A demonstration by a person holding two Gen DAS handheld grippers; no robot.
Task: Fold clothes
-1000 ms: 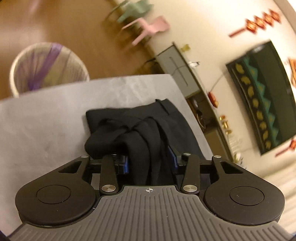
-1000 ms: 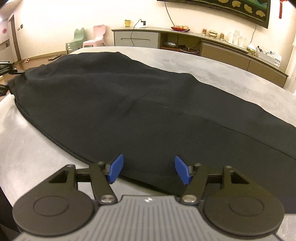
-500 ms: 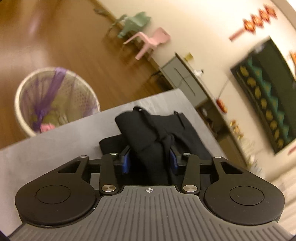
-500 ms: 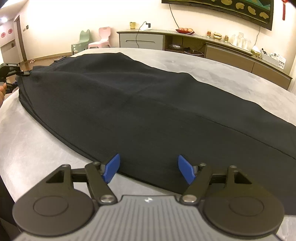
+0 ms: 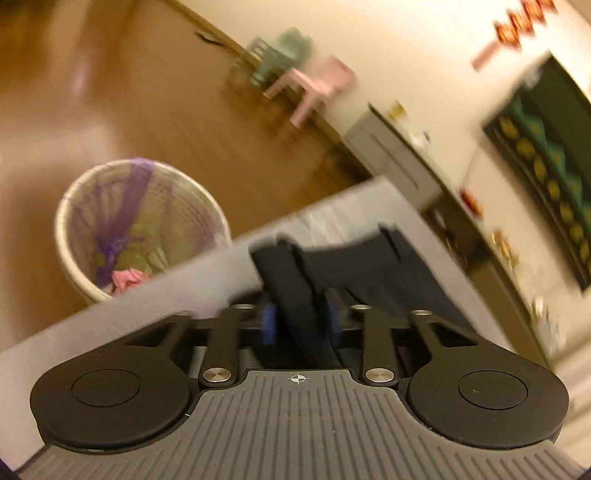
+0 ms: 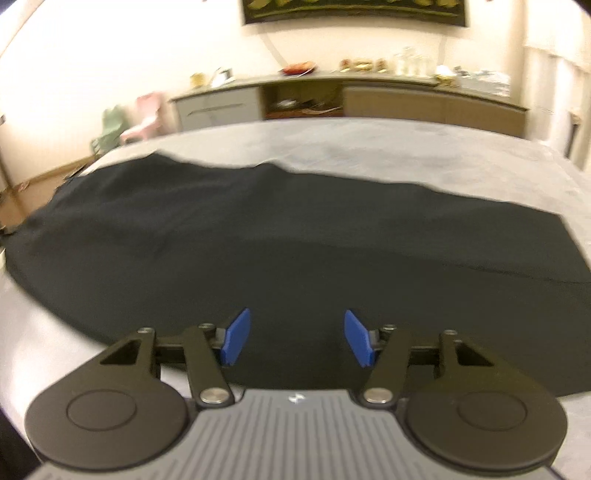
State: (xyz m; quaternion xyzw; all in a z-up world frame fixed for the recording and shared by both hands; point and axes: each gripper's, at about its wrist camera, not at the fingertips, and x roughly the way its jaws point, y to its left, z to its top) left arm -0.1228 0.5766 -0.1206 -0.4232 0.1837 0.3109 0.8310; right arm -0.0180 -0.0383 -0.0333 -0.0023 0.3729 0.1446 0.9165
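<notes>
The black garment [image 6: 280, 236] lies spread across the grey counter [image 6: 388, 155], filling most of the right wrist view from its left edge to a straight hem at the right. Its near edge runs just in front of the right hand-held gripper [image 6: 297, 339], whose blue pads [image 6: 236, 336] stand well apart over the cloth and are closing, with nothing pinched between them.

The left wrist view shows what the other does not: one end of the garment [image 5: 369, 266] gathered into a thick fold that rises between the pads of the left hand-held gripper [image 5: 299, 325]. Those jaws are narrow and opening, and the blur hides whether the pads still press the fold, so I cannot tell if it is held.

Beyond the counter edge in that view stands a pale mesh waste basket [image 5: 140, 229] with a purple liner, on a brown wooden floor [image 5: 110, 92]. A pink chair [image 5: 317, 85] and a green chair [image 5: 284, 51] stand by the wall, beside a grey cabinet [image 5: 395, 155].

From the right wrist, bare counter stretches behind and to the right of the cloth, open room with nothing on it. Past its far rim runs a long sideboard [image 6: 369, 99] carrying small items too blurred to name, under a dark wall hanging [image 6: 354, 11]
</notes>
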